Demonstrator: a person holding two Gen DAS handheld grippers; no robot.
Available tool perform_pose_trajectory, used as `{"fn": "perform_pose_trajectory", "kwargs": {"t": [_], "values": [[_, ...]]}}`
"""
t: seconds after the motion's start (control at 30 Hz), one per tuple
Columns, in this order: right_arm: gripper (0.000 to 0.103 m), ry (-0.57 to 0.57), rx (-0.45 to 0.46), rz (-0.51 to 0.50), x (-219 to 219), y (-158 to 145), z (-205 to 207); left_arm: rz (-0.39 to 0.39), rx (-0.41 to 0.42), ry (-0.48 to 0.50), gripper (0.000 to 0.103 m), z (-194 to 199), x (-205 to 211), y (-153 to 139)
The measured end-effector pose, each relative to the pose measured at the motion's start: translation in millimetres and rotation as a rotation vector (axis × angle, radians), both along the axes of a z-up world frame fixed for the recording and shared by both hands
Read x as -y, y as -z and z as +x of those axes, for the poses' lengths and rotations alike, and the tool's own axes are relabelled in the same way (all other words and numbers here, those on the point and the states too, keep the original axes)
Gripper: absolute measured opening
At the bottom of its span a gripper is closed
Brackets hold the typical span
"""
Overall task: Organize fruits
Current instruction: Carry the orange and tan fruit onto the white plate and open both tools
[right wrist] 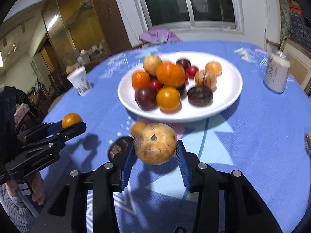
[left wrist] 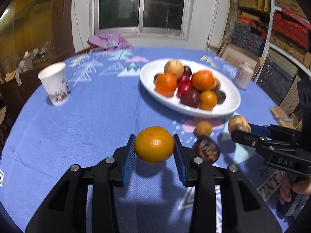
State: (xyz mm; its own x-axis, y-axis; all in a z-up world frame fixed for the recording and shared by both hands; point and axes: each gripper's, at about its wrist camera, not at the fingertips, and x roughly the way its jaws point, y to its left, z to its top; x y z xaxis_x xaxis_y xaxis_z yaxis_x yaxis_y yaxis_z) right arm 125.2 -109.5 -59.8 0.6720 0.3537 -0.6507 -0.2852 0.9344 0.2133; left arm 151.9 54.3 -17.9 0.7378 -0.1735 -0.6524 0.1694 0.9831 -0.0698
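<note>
Blue tablecloth (left wrist: 87, 116), left hand-held gripper (left wrist: 154, 145) clamping orange (left wrist: 154, 144), right hand-held gripper (right wrist: 155, 149), marked "DAS", gripping tan fruit (right wrist: 155, 143)

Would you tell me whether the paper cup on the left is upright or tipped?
Upright. The cup stands on its base on the tablecloth, open rim facing up. Whether it holds anything cannot be told.

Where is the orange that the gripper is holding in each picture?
Left wrist view: the orange sits low in the centre, between the left gripper's blue pads.
Right wrist view: the same orange is far left, at that gripper's tip.
Shared landmark: the white plate of fruit.
</note>
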Motion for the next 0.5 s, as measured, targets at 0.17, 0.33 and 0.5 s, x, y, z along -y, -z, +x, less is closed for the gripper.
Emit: {"fn": "perform_pose_trajectory", "kwargs": {"t": [0.17,0.33,0.5], "values": [[0.044,0.025,0.132,0.073,22,-63,-8,0.013,0.074,0.008,0.037,15,11,-56],[0.044,0.051,0.248,0.062,28,-129,20,-0.004,0.140,0.029,0.037,53,37,-107],[0.044,0.089,0.193,0.069,26,-116,83,-0.057,0.041,0.065,0.037,101,66,-82]]}}
